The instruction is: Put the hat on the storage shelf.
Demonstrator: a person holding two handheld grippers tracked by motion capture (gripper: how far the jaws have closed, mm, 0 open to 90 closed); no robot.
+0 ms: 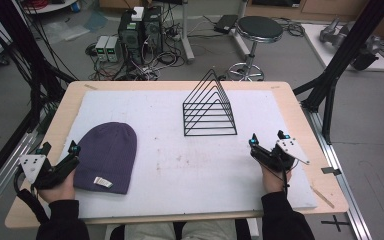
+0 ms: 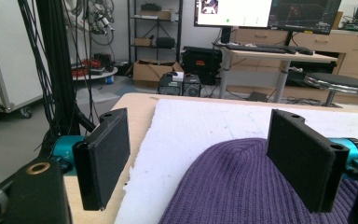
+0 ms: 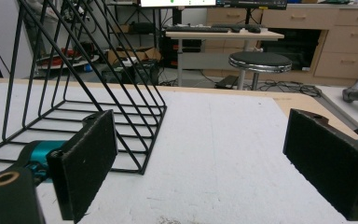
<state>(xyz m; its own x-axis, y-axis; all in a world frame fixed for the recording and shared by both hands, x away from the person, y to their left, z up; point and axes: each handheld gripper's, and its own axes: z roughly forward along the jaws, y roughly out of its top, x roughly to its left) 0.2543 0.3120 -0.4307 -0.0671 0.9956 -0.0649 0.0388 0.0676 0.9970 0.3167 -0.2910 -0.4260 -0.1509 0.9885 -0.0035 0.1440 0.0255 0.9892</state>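
**Knit hat: handling assessment**

Beanie (image 1: 105, 155) of purple ribbed knit is found lying flat at the near left of the white foam pad (image 1: 180, 150), crown pointing away from the person, with a small pale label (image 1: 102, 182) sewn at its near hem. The fabric is judged soft, light and limp; it would be expected to sag and fold when lifted, and no risk of breakage is foreseen. Slipping is judged unlikely, as the ribbing should catch well on the padded jaws. A hold at the doubled hem or along the left edge is advised, where more than one layer can be pinched.

The left gripper (image 1: 60, 149) is held just beside the hat's left edge, jaws spread wide and empty; in the left gripper view the crown (image 2: 242, 177) is seen between them, untouched. The right gripper (image 1: 267, 140) is likewise wide and empty, resting on the pad near a black wire rack (image 1: 209, 107) of stiff, thin triangular dividers.
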